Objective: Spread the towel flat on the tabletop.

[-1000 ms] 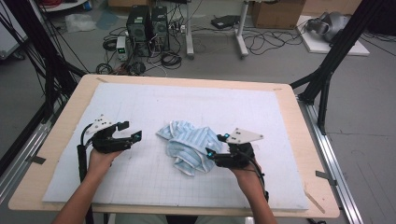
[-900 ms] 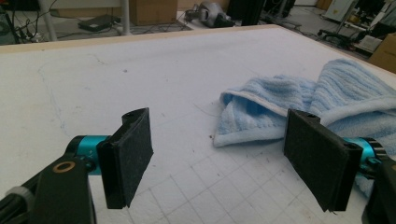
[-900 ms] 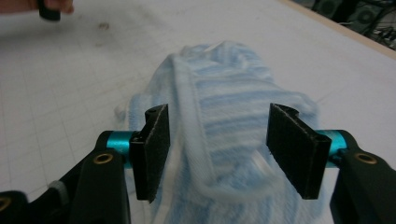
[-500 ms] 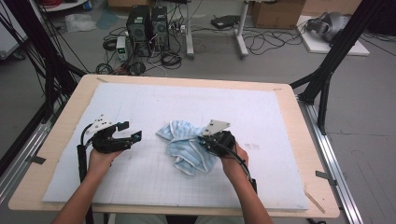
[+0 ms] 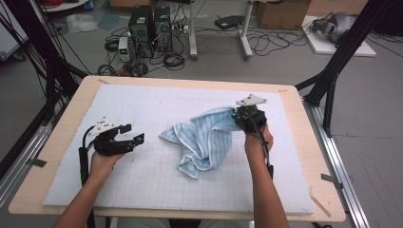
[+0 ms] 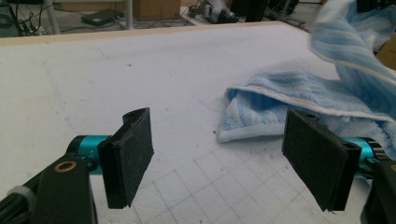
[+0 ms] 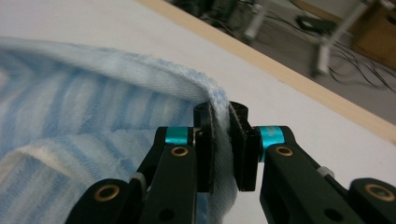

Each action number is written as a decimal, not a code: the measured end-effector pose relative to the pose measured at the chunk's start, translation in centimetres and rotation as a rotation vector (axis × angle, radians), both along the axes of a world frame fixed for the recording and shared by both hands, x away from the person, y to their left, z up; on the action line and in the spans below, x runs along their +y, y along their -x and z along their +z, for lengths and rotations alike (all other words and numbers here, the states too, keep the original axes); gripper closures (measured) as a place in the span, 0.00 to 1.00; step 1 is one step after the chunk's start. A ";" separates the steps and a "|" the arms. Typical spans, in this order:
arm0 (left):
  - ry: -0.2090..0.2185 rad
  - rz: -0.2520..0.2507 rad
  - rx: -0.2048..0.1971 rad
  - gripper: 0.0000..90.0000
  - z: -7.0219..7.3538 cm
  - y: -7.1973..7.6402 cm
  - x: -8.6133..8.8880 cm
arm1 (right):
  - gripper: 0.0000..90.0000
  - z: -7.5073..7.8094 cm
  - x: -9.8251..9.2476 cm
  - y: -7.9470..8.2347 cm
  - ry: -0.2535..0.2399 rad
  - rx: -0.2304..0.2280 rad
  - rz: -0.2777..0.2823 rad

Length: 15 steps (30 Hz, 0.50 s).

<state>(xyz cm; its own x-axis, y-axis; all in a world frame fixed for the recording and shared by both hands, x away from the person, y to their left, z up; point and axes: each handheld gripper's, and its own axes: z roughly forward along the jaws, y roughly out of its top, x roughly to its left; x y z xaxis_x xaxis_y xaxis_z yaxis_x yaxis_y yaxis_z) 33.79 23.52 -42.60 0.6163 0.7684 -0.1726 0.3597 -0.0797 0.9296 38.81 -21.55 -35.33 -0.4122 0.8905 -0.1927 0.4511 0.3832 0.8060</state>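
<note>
A light blue striped towel [image 5: 204,140] lies crumpled in the middle of the white gridded mat [image 5: 142,190]. My right gripper [image 5: 236,116] is shut on the towel's right edge and holds that part raised off the mat, so the cloth drapes down to the left. In the right gripper view the towel's hem [image 7: 93,107] is pinched between the two pads of the right gripper [image 7: 220,126]. My left gripper [image 5: 134,133] rests low at the left, open, apart from the towel. In the left gripper view the left gripper [image 6: 224,154] has nothing between its pads, and the towel [image 6: 289,100] lies beyond them to the right.
The mat covers a wooden table [image 5: 313,142] with a narrow bare rim. Black frame posts [image 5: 332,71] stand at the far corners. Computer towers [image 5: 152,23] and cables sit on the floor behind the table.
My right gripper went to the towel, shut on its edge, then moved up and toward the far right, lifting that part. The left gripper stayed put.
</note>
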 end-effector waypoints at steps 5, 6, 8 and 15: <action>0.001 -0.002 0.003 0.28 0.0 0.0 -0.1 | 0.88 -0.6 -4.0 -0.6 -0.011 0.027 -0.174; 0.001 -0.003 0.002 0.28 0.0 0.0 -0.1 | 0.86 -0.9 -4.6 -0.6 -0.011 0.038 -0.194; -0.001 -0.001 0.000 0.28 0.0 0.0 0.0 | 0.78 -1.5 -5.5 -0.3 -0.017 0.050 -0.213; -0.005 -0.005 0.001 0.28 -0.1 -0.1 -0.3 | 0.55 -1.7 -4.7 1.0 -0.095 0.016 -0.068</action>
